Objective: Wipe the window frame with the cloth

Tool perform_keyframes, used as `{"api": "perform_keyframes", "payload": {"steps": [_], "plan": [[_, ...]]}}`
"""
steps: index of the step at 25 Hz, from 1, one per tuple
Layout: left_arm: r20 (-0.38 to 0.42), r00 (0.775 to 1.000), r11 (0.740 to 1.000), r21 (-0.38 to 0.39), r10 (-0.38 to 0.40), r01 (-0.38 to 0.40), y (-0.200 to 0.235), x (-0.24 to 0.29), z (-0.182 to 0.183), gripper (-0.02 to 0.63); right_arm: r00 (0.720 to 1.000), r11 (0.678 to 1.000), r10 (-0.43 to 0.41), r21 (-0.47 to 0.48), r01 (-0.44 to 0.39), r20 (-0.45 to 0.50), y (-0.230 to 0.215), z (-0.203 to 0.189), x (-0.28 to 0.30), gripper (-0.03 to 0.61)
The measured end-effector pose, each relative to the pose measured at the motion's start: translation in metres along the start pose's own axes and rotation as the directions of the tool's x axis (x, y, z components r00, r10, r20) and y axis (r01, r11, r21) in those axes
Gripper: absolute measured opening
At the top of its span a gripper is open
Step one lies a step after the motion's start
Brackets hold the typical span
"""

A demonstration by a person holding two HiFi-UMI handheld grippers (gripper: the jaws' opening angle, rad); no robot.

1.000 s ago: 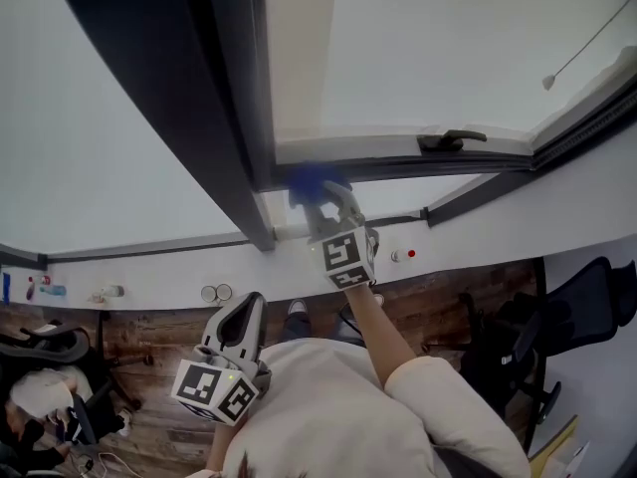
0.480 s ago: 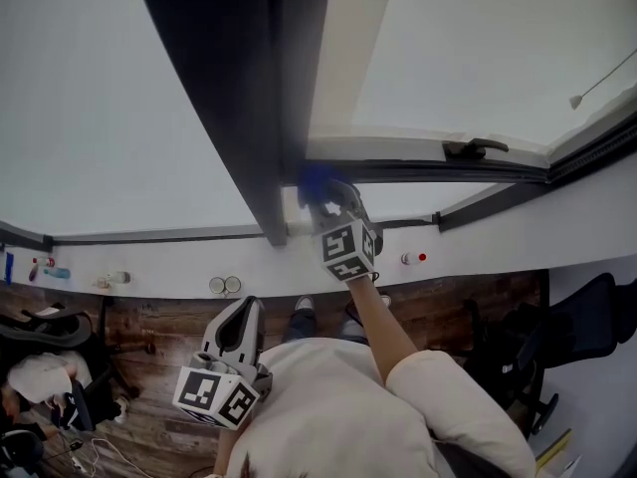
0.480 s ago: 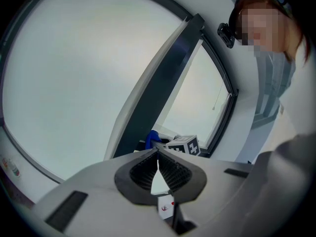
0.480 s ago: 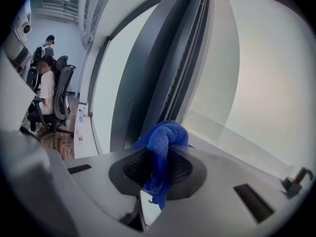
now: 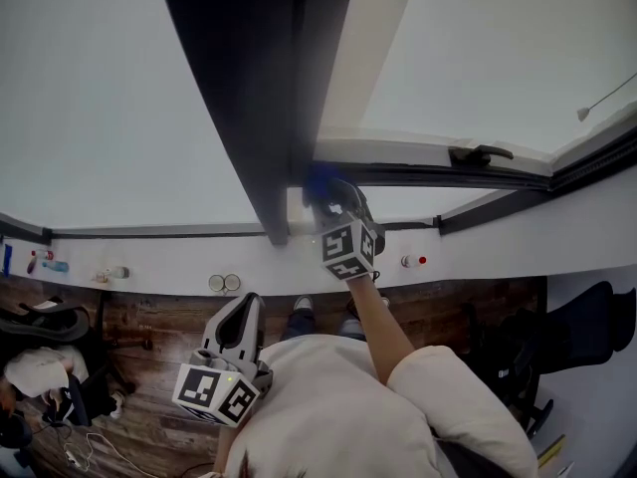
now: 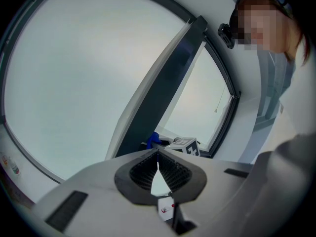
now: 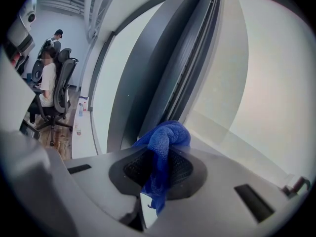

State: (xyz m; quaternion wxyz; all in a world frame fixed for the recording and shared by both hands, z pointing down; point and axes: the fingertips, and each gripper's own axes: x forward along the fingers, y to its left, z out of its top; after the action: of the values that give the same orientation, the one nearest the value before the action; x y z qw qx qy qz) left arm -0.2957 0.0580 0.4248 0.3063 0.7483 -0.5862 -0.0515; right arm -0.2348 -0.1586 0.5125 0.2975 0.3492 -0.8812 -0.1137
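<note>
My right gripper (image 5: 326,195) is shut on a blue cloth (image 7: 165,141), whose bunched end (image 5: 318,179) presses into the corner where the dark upright window frame (image 5: 261,118) meets the lower sash rail (image 5: 418,172). In the right gripper view the cloth hangs down between the jaws and its tip touches the frame's dark channel (image 7: 185,88). My left gripper (image 5: 242,319) is held low in front of the person's chest, away from the window, shut with nothing in it. From the left gripper view the cloth (image 6: 153,139) and the right gripper's marker cube (image 6: 186,146) show small ahead.
A black window handle (image 5: 479,154) sits on the sash rail to the right. The white sill (image 5: 149,267) carries two small round tins (image 5: 223,284) and small items at the left. Office chairs (image 5: 572,327) stand on the wooden floor below; a seated person (image 7: 48,83) is far left.
The view has shifted so the window frame sits further right. The right gripper with the cloth stays at the frame corner, having moved slightly along it. The left gripper has barely moved.
</note>
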Motion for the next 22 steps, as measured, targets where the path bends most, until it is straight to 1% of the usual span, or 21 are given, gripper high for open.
{"api": "perform_keyframes", "payload": {"steps": [9, 12, 18, 22], "plan": [[-0.006, 1.000, 0.999, 0.021, -0.029, 0.029, -0.010, 0.005, 0.001, 0.011, 1.000, 1.000, 0.009, -0.017, -0.009, 0.008, 0.000, -0.002, -0.003, 0.052], [-0.003, 1.000, 0.999, 0.022, -0.028, 0.028, -0.010, 0.004, 0.001, 0.011, 1.000, 0.999, 0.001, -0.032, -0.001, 0.002, -0.002, -0.004, -0.004, 0.052], [0.004, 1.000, 1.000, 0.021, -0.022, 0.021, -0.012, 0.003, 0.001, 0.011, 1.000, 1.000, 0.000, -0.030, 0.000, -0.002, -0.006, -0.006, -0.006, 0.053], [0.006, 1.000, 1.000, 0.011, -0.028, 0.028, -0.014, 0.004, 0.001, 0.011, 1.000, 1.000, -0.018, -0.017, 0.018, -0.010, -0.014, -0.012, -0.010, 0.053]]}}
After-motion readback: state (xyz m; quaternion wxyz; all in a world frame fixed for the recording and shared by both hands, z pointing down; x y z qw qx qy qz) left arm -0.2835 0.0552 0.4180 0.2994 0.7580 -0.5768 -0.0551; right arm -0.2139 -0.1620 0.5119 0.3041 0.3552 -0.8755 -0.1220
